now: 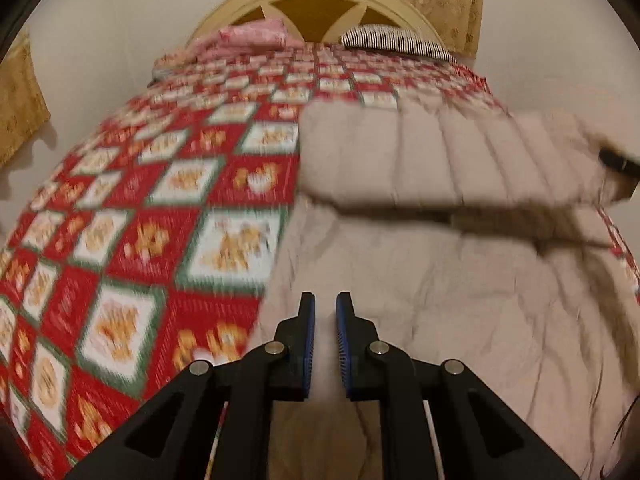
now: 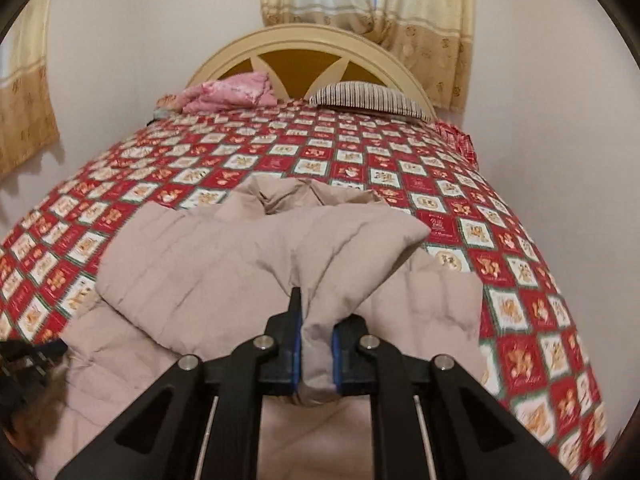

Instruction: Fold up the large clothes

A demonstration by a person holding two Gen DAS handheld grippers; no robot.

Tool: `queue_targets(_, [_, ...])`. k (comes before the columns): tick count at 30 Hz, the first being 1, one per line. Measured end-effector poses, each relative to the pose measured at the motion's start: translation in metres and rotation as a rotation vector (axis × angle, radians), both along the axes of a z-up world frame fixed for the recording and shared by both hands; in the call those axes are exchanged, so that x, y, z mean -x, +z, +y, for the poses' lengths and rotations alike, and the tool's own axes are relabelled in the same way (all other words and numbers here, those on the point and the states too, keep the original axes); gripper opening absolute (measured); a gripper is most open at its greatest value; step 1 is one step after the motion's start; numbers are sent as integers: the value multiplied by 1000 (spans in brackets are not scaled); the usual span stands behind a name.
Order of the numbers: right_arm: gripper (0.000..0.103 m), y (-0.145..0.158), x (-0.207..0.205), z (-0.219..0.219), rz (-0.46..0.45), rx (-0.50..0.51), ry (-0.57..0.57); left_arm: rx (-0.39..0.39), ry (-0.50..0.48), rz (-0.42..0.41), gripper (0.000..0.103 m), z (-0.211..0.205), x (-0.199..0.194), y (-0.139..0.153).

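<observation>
Left wrist view is smeared with blur — the bedspread [image 1: 160, 200] pattern is hard to read, and a dark object [image 1: 618, 160] is cut off at the right edge. Beyond lie a pink bundle [image 2: 232, 94], a striped pillow [image 2: 368, 98] and the headboard [image 2: 308, 52]. The coat [image 2: 208, 264] sprawls over the bed's near end. The right gripper [image 2: 316, 340] pinches a coat fold; the left gripper [image 1: 325, 340] is nearly closed over pale cloth — whether it grips any, I cannot tell.
</observation>
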State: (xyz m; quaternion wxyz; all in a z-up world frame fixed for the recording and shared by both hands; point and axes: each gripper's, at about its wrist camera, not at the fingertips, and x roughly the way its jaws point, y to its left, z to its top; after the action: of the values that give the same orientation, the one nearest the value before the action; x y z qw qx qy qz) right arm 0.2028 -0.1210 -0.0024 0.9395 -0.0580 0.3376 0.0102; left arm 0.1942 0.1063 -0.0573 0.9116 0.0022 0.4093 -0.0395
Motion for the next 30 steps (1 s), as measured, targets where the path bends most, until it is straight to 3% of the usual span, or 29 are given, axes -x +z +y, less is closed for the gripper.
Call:
queue_targets(4, [14, -29, -25, -16, 80, -5, -18, -81, -34, -74, 11, -21, -31, 26])
queue_targets(8, [13, -56, -35, -31, 119, 15, -43, -107, -40, -80, 11, -37, -76, 34])
queue_targets(15, [13, -76, -32, -41, 172, 20, -11, -163, -34, -41, 11, -63, -159, 23])
queue_targets(18, [13, -77, -34, -46, 177, 7, -1, -187, -7, 1, 11, -65, -185, 3])
queue_targets(21, [14, -77, -39, -52, 176, -23, 4, -195, 8, 48, 11, -61, -189, -23])
queue_targets(23, [17, -82, -43, -55, 179, -46, 10, -228, 21, 18, 11, -62, -180, -36])
queue_targets(27, [19, -96, -48, -55, 192, -41, 1, -376, 53, -37, 11, -81, -162, -50])
queue_targets(30, [19, -98, -45, -58, 199, -39, -7, -402, 51, -32, 11, -84, -162, -52])
